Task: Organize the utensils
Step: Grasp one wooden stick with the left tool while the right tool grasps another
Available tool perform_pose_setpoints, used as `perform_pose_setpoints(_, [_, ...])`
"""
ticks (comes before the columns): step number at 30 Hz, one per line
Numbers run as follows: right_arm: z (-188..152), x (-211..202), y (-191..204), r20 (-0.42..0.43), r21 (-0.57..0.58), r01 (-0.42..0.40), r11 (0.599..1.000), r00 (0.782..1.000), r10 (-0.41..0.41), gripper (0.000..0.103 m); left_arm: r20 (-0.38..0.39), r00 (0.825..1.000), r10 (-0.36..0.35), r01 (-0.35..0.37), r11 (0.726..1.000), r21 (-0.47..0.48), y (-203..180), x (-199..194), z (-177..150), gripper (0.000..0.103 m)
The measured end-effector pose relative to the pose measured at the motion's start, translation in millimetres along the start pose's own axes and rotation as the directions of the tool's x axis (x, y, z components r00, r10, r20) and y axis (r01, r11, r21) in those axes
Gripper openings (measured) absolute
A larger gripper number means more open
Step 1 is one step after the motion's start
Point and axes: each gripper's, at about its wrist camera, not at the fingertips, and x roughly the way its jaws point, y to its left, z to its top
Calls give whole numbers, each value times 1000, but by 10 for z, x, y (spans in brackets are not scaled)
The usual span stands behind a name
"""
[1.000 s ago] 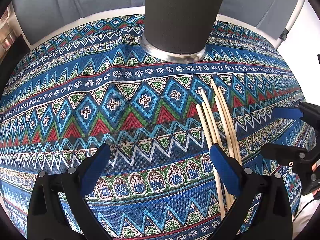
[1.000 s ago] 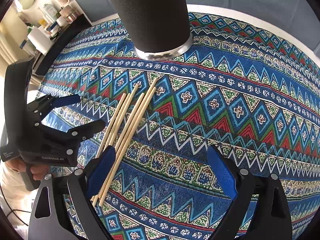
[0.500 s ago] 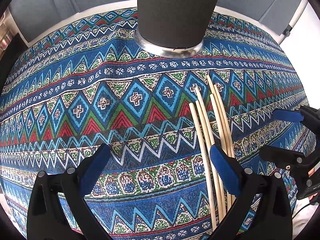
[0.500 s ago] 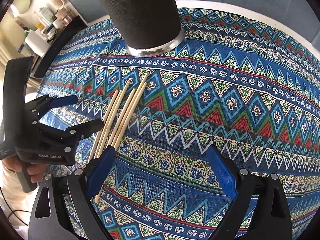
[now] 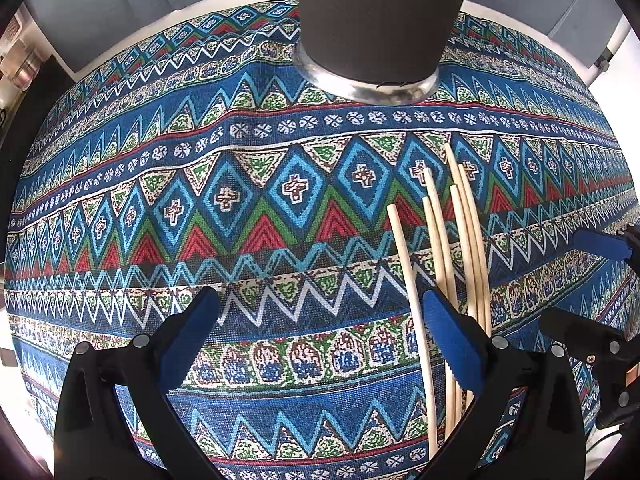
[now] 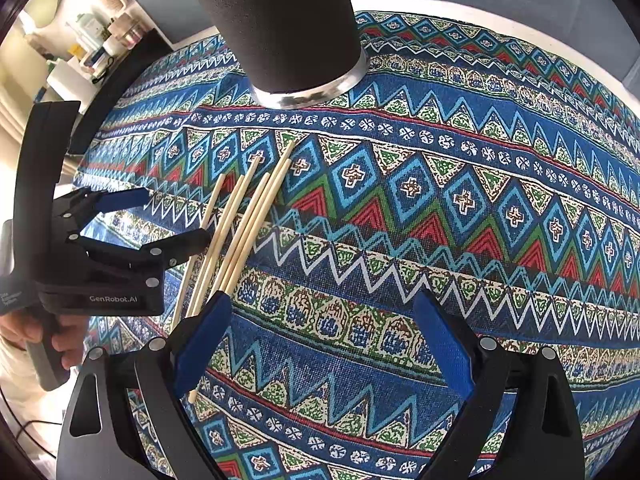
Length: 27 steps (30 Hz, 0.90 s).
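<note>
- Both feeds were bright and evenly lit; it read to me as daylight.
- Tablecloth (image 5: pixel 280 208) colours came through saturated, weave texture sharp at centre in both views.
- Strong fisheye bowing: straight pattern bands curved hard toward the rim, with a black vignette in every corner.
- Right edge of the left wrist view was blown out to near white.
- Upper left of the right wrist view was overexposed too; the shelves (image 6: pixel 100 36) there were washed out and soft.
- Glare showed on the metal base ring of the dark cylinder (image 6: pixel 280 24).
- Shadows were soft and short; I saw faint ones beside the chopsticks (image 5: pixel 452 248).
- No motion blur visible.
</note>
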Motion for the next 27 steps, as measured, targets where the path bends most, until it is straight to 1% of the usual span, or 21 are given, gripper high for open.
perform_pose_setpoints(4, [39, -3, 124, -5, -29, 32, 999, 999, -32, 88, -25, 1000, 5, -6, 1000, -25, 167, -13, 32, 99])
perform_pose_setpoints(8, [118, 79, 252, -29, -31, 81, 996, 996, -82, 88, -23, 1000, 7, -7, 999, -40, 275, -30, 37, 99])
perform_pose_setpoints(14, [228, 261, 325, -40, 2, 111, 994, 993, -111, 88, -6, 1000, 11, -11, 999, -49, 317, -70, 12, 99])
perform_pose_setpoints(17, [251, 321, 374, -28, -11, 152, 988, 988, -153, 88, -8, 1000, 9, -9, 999, -44, 342, -81, 20, 99])
perform_pose_setpoints(21, [259, 398, 455, -11, -14, 190, 982, 982, -190, 90, -4, 1000, 9, -10, 999, -40, 308, -79, -57, 99])
perform_pose_setpoints(25, [274, 461, 540, -3, 1, 197, 980, 980, -197, 93, -5, 1000, 11, -11, 999, -43, 309, -78, -43, 99])
perform_pose_setpoints(27, [272, 477, 551, -9, 31, 204, 979, 979, -203, 94, -7, 1000, 15, -16, 998, -54, 284, -72, -42, 99])
